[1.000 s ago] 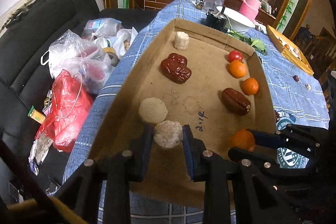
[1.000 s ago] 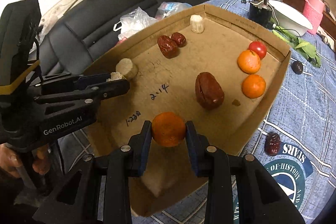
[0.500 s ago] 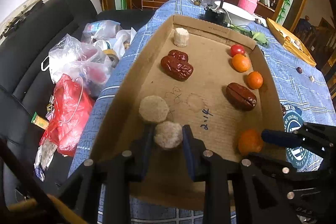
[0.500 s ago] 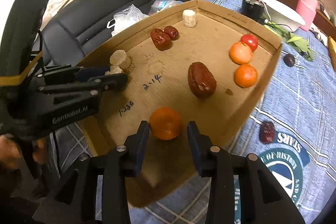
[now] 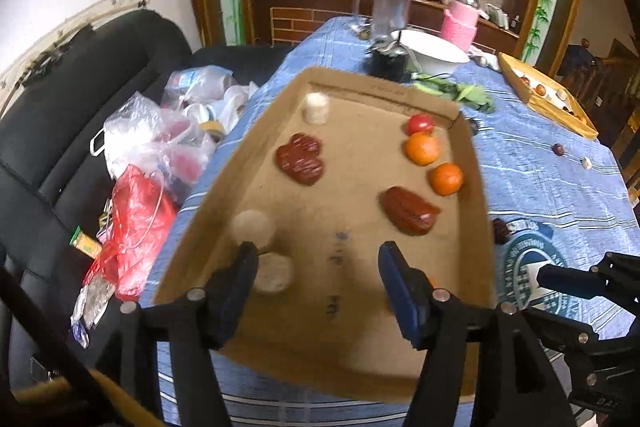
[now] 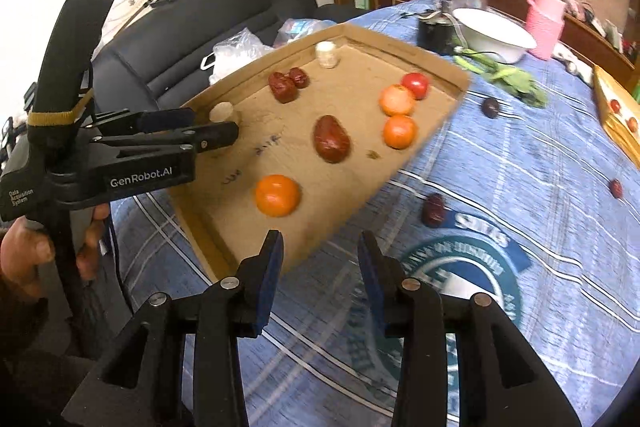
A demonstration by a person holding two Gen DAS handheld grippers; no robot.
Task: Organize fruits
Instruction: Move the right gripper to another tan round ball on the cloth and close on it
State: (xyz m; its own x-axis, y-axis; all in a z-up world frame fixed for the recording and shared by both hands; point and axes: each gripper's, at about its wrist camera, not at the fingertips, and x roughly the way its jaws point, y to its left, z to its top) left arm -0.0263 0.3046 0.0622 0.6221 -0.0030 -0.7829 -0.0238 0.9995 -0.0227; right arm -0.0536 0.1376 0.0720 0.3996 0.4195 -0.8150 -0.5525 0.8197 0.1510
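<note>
Fruits like the orange [image 6: 277, 195] just ahead of the empty, parted right tongs [image 6: 320, 259] look light, smooth and roll-prone, so pinch across the middle; left tongs [image 5: 316, 267], just opened, hold nothing.

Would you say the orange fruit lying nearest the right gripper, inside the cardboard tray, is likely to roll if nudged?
Probably: the orange fruit looks round and lies loose on the flat tray floor. Its smooth skin may slip between pads. The tray's low wall should stop it.

place: home, dining and living area | table: blue plaid tablecloth [image 5: 532, 179] with white bowl [image 5: 432, 55] and glass pitcher [image 5: 386, 11] | seating: black sofa [image 5: 68, 131] holding plastic bags [image 5: 156, 143] | background: wooden counter [image 5: 320, 7] with kitchen clutter
</note>
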